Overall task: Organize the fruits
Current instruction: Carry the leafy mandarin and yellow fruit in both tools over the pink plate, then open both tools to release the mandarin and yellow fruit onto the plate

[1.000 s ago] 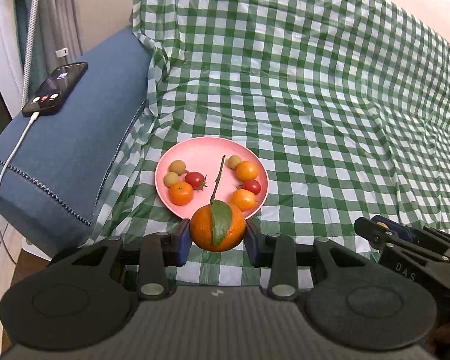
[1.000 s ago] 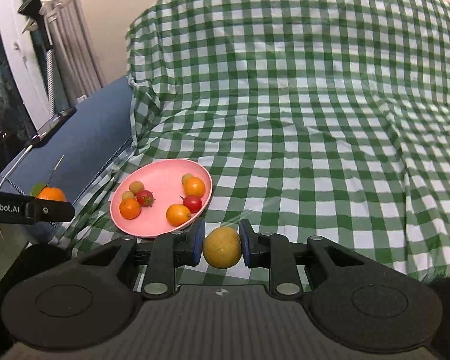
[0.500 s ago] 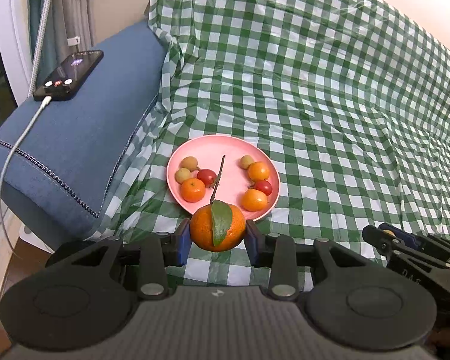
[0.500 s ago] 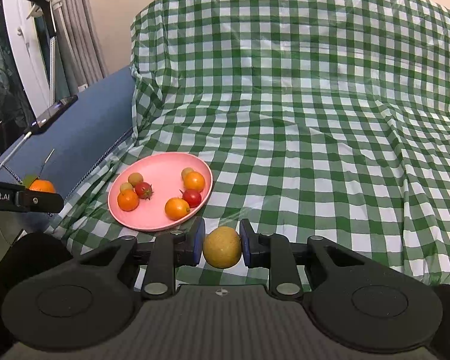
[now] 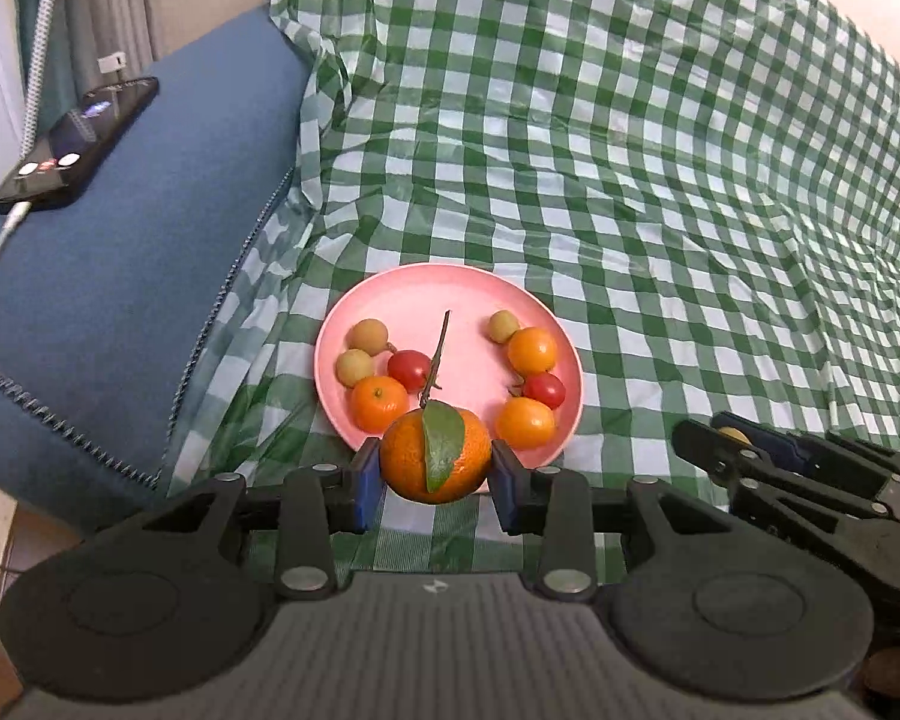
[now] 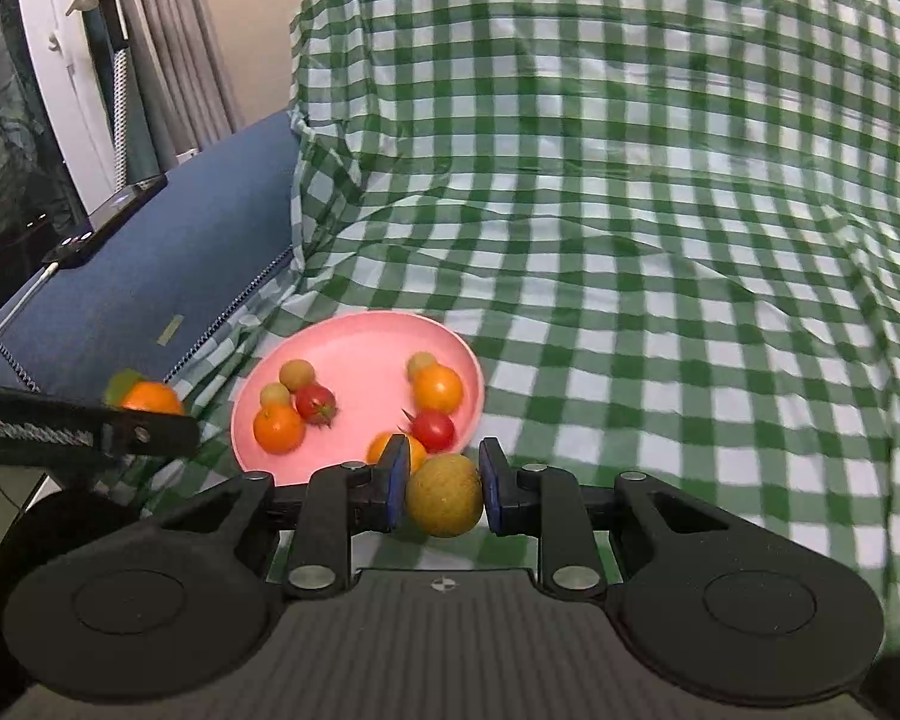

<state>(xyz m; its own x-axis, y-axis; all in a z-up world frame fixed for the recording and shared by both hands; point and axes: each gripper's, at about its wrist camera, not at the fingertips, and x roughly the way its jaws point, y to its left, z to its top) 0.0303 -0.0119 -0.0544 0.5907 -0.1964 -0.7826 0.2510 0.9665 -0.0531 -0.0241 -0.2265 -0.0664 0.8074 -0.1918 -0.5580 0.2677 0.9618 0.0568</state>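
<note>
A pink plate (image 5: 450, 288) lies on the green checked cloth and holds several small fruits: oranges, red cherry tomatoes and pale yellow-green fruits. My left gripper (image 5: 435, 471) is shut on a leafy stemmed orange (image 5: 411, 456), held just in front of the plate's near rim. My right gripper (image 6: 443, 495) is shut on a yellow-brown round fruit (image 6: 444, 495), near the plate's (image 6: 354, 348) front right edge. The left gripper with its orange (image 6: 150, 399) shows at the left of the right wrist view.
A blue cushion (image 5: 108, 264) lies left of the plate with a phone (image 5: 78, 141) and its charging cable on it. The green checked cloth (image 5: 660, 180) covers the surface behind and to the right. The right gripper's fingers (image 5: 750, 462) show at the right of the left wrist view.
Both grippers have moved forward toward the plate with their fruits still held. The plate looks nearer in both views.
</note>
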